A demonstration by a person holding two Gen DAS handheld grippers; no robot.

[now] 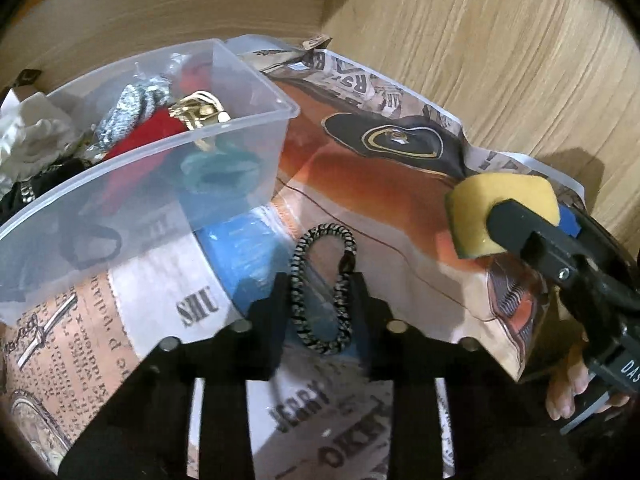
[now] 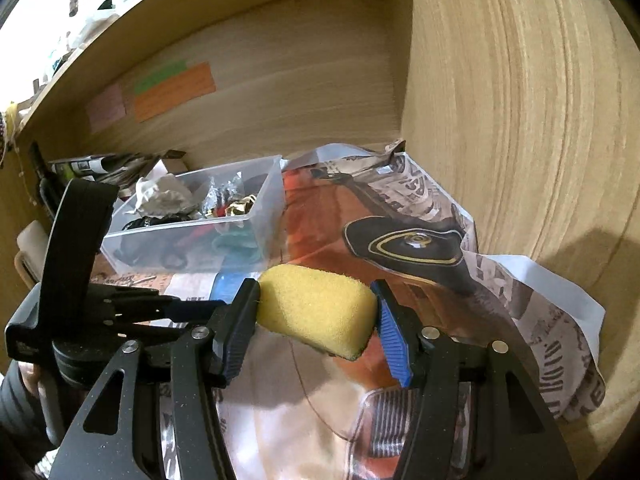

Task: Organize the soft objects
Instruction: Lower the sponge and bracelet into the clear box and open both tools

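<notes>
While the right gripper (image 2: 316, 320) clamps a yellow foam sponge block (image 2: 318, 310) between its black pad and its blue pad, the sponge hangs above the printed paper sheet (image 2: 420, 208) that lines the wooden shelf. From the left wrist view the same sponge (image 1: 500, 212) sits at the right, near the wooden side wall (image 1: 500, 40).

The left gripper (image 1: 322, 292) has its two black fingers close on either side of a black-and-white braided elastic hair tie (image 1: 324, 288); the loop stands between them, touching or almost touching both, though I cannot tell whether it is truly pinched.

To the left and farther back stands a clear plastic storage bin (image 1: 256, 92), resting on the paper. Inside it lie a red cloth piece (image 1: 148, 136), a silvery knitted bundle (image 1: 128, 108), a gold shiny clip (image 1: 200, 110), a teal scrunchie (image 1: 218, 168) and a white crumpled cloth (image 1: 32, 128). The bin's near right corner lies between the hair tie and the bin's inside. A blue plastic patch (image 1: 240, 256) shows on the paper just beside the tie. Coloured paper notes (image 2: 172, 90) stick to the back wall.
</notes>
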